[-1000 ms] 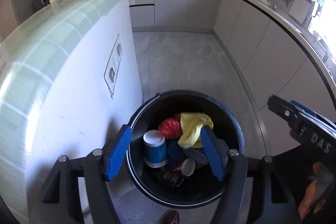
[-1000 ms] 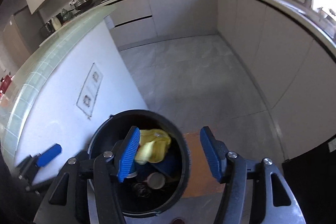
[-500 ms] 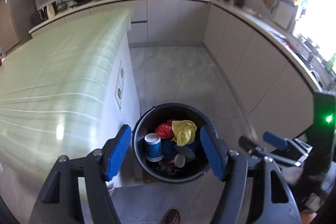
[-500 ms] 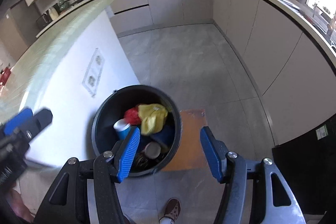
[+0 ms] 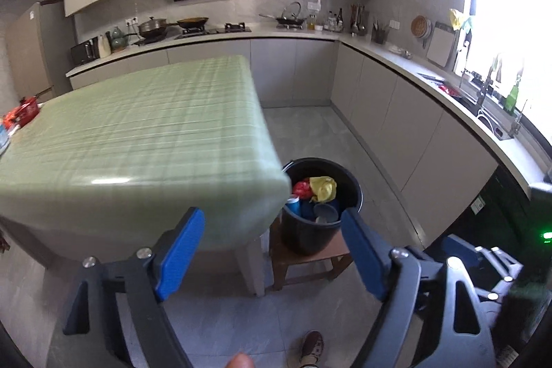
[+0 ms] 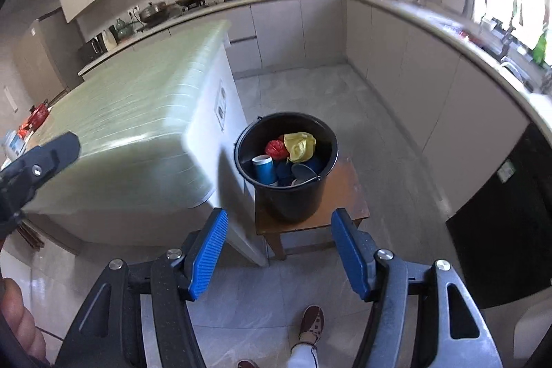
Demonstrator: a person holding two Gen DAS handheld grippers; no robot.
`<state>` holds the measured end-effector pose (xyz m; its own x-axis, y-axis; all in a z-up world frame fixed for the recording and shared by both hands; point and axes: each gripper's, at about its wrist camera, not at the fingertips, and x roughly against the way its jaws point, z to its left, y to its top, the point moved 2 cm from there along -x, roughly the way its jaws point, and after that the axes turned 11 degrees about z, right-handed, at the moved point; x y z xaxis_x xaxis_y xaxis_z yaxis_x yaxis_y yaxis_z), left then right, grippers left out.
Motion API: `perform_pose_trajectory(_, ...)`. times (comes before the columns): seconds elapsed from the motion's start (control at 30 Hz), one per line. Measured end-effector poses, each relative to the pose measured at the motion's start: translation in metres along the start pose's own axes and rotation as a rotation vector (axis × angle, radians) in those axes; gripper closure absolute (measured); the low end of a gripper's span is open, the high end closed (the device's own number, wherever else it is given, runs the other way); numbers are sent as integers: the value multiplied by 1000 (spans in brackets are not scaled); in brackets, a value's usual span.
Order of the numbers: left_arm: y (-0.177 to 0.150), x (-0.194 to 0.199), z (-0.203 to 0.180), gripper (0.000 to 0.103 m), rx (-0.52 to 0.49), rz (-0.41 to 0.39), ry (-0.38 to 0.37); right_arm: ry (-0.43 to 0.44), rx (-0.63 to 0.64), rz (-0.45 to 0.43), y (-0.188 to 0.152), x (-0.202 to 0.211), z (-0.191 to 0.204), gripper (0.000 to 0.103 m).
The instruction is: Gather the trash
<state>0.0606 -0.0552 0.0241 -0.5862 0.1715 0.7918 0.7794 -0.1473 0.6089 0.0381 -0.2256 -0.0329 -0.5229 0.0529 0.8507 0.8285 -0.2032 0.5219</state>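
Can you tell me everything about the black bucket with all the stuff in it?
The black bucket is round, looks like plastic, and stands upright on a small brown wooden stool beside the green-topped island. It has no lid, and a thin wire handle lies down along its rim. Inside sit a yellow bag, a red bag, a blue-and-white cup and some darker blue things. Neither gripper touches it.

My left gripper [image 5: 272,256] is wide open and holds nothing. My right gripper [image 6: 277,252] is wide open too, with nothing in it. Both are up high, pointing down and forward.
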Motion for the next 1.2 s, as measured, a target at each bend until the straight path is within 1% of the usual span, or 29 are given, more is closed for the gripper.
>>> perform_pose_trajectory(0.03, -1, 4, 3, 18, 2, -5, 5, -18, 10, -39, -7, 20, 8, 38)
perform_pose_trajectory(0.1, -8, 25, 13, 18, 10, -29, 11, -55, 25, -107, -15, 48, 17, 37)
perform_pose_trajectory(0.17, -10, 40, 20, 17, 19, -54, 18, -85, 33, -187, -22, 82, 25, 26)
perform_pose_trajectory(0.23, -12, 52, 21, 15, 27, -85, 34, -100, 41, -249, -27, 107, 30, 20)
perform_pose_trajectory(0.27, -15, 56, 22, 14, 34, -97, 45, -108, 49, -274, -27, 117, 32, 19)
perform_pose_trajectory(0.33, -18, 64, 22, 14, 54, -113, 57, -102, 63, -294, -27, 130, 33, 19)
perform_pose_trajectory(0.47, -25, 68, 19, 14, 98, -126, 89, -56, 50, -267, -27, 136, 26, 19)
perform_pose_trajectory(0.5, -28, 69, 18, 14, 108, -128, 86, -54, 47, -256, -25, 136, 22, 19)
perform_pose_trajectory(0.53, -32, 71, 16, 14, 111, -134, 83, -48, 42, -251, -26, 136, 18, 19)
perform_pose_trajectory(0.6, -37, 72, 9, 14, 106, -141, 100, -41, 33, -256, -29, 138, 12, 19)
perform_pose_trajectory(0.73, -42, 71, -3, 14, 92, -134, 105, -18, 14, -252, -31, 142, -1, 19)
perform_pose_trajectory(1.0, -51, 76, -4, 14, 102, -142, 127, -14, 9, -253, -34, 140, -8, 19)
perform_pose_trajectory(1.2, -53, 76, 0, 14, 110, -136, 126, -19, 8, -245, -35, 137, -8, 19)
